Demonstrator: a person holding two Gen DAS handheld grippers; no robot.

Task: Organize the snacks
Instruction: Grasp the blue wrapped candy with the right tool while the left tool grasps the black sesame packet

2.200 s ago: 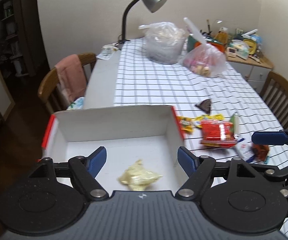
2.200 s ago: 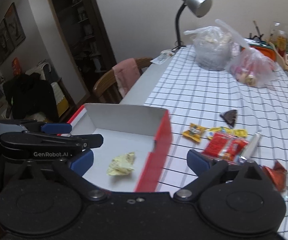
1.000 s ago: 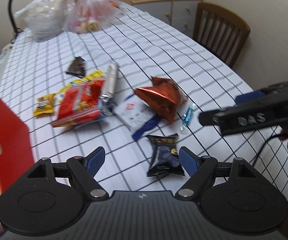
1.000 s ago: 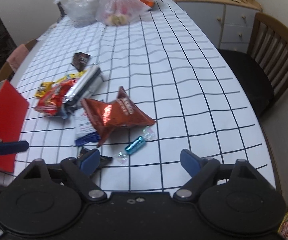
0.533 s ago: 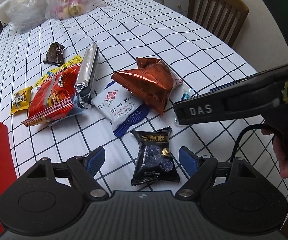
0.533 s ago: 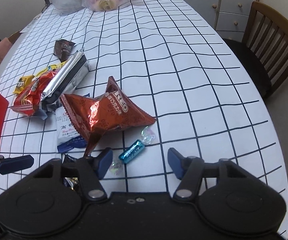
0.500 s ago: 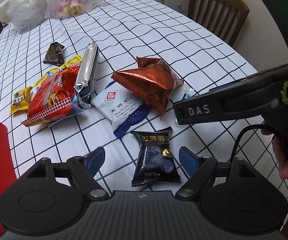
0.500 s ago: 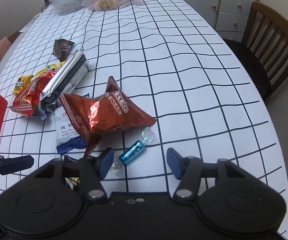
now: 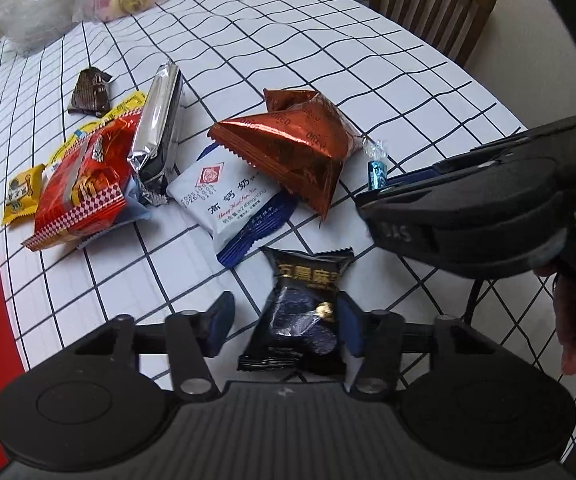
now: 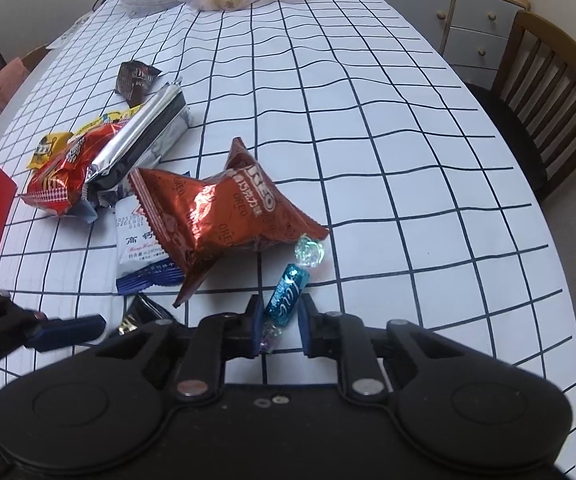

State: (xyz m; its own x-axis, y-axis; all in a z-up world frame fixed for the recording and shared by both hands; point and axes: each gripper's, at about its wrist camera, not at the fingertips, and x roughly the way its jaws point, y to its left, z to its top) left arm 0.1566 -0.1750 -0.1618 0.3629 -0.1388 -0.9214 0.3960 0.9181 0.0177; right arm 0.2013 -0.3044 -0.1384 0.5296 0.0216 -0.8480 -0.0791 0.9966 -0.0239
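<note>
Checked tablecloth [image 10: 368, 120], right tool [image 10: 277, 322] pinching blue candy [image 10: 285, 296], left tool [image 9: 283, 322] closing round black packet [image 9: 308, 300], left pad apart

Soft, even indoor light, no harsh shadows, just faint ones under the packets. Strong glare off the copper foil bag [image 10: 223, 216] and the silver wrapper [image 9: 155, 128]. Heavy fisheye bend on the tablecloth [image 10: 368, 120] grid, dark vignetted corners. Far clutter looks soft, maybe slightly out of focus.
</note>
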